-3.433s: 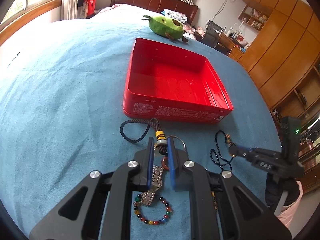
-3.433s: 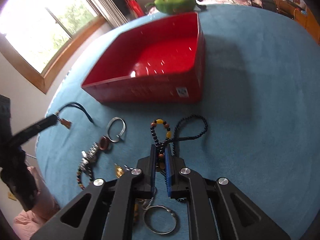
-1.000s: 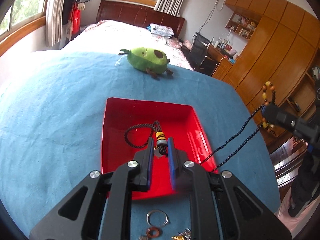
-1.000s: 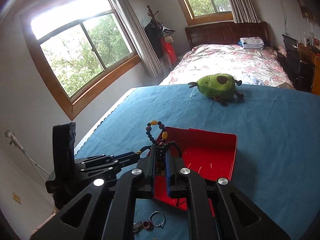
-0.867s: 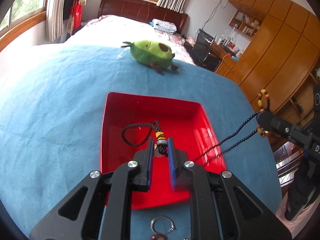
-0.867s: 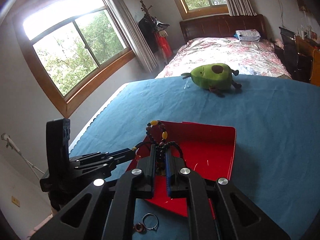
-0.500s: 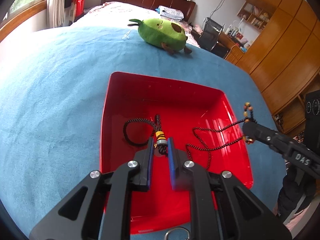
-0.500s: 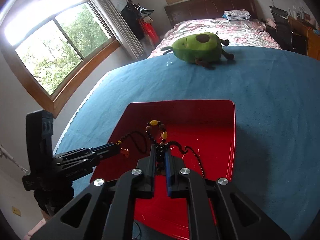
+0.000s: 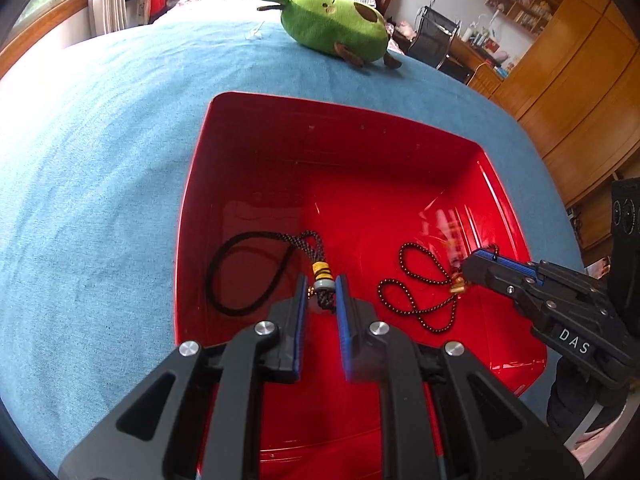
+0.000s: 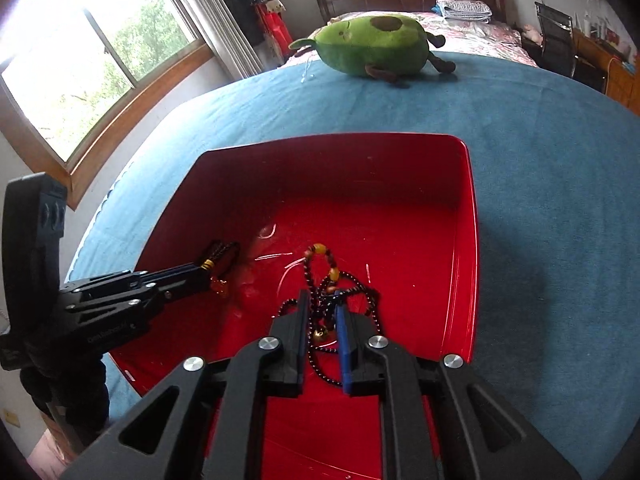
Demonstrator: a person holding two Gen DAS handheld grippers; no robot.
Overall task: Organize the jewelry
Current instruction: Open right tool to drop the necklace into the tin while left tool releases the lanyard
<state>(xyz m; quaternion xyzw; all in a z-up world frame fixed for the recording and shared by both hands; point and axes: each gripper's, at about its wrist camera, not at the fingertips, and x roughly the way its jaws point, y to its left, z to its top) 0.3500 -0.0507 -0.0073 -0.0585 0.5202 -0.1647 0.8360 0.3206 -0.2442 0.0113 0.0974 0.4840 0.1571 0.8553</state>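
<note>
**Both pieces lowered into the red box**

A second earlier both tongs had hung above the red box (image 9: 192, 208); by this moment they had sunk inside it. The left tongs (image 9: 321, 286) were clamped on the cord charm (image 9: 322, 270), its black loop lying on the box floor just ahead and to their left. The right tongs (image 10: 322, 312) were easing apart, the bead necklace (image 10: 332, 276) between them, already coiled on the floor. Release seemed next. Nothing else lay in the box.
</note>
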